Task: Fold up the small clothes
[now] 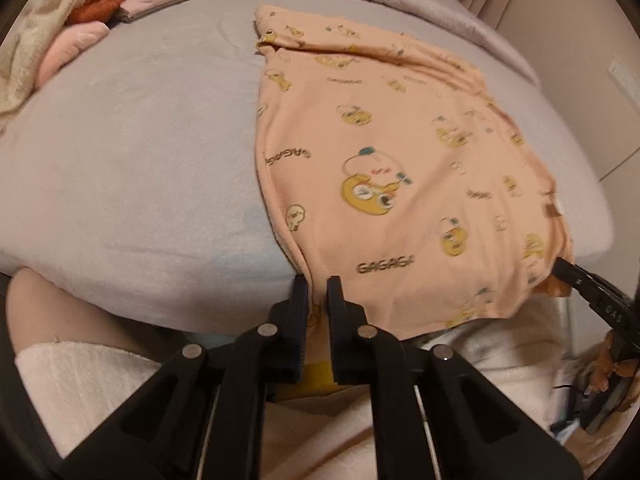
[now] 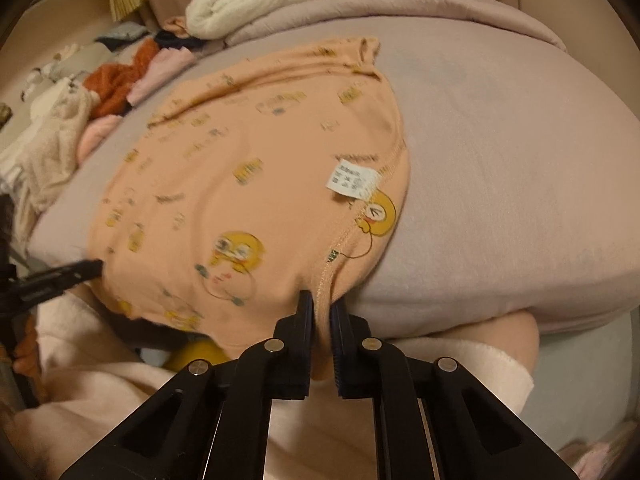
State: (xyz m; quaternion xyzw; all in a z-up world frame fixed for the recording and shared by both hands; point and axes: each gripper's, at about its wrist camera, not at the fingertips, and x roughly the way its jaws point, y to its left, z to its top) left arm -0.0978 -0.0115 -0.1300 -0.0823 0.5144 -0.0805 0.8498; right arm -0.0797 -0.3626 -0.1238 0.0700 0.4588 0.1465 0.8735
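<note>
Fabric is pinched in both grippers at the near hem of the peach garment [image 1: 384, 168]. The left gripper [image 1: 318, 284] is clamped on the hem's left corner, the right gripper [image 2: 320, 300] on the right corner beside a side seam, with the cloth drawn taut between them over the front edge of the bed [image 1: 132, 160]. From each gripper the garment runs straight away, its long axis pointing toward the far side of the bed, so a fold is judged to need both corners carried forward together; neither hand is nearer. A white care label [image 2: 352, 178], and so an inside-out face near the seam, is shown only in the right wrist view. Printed "GAGAGA" lettering is legible only in the left. A pile of other clothes [image 1: 80, 12] lies well apart at the far left.
</note>
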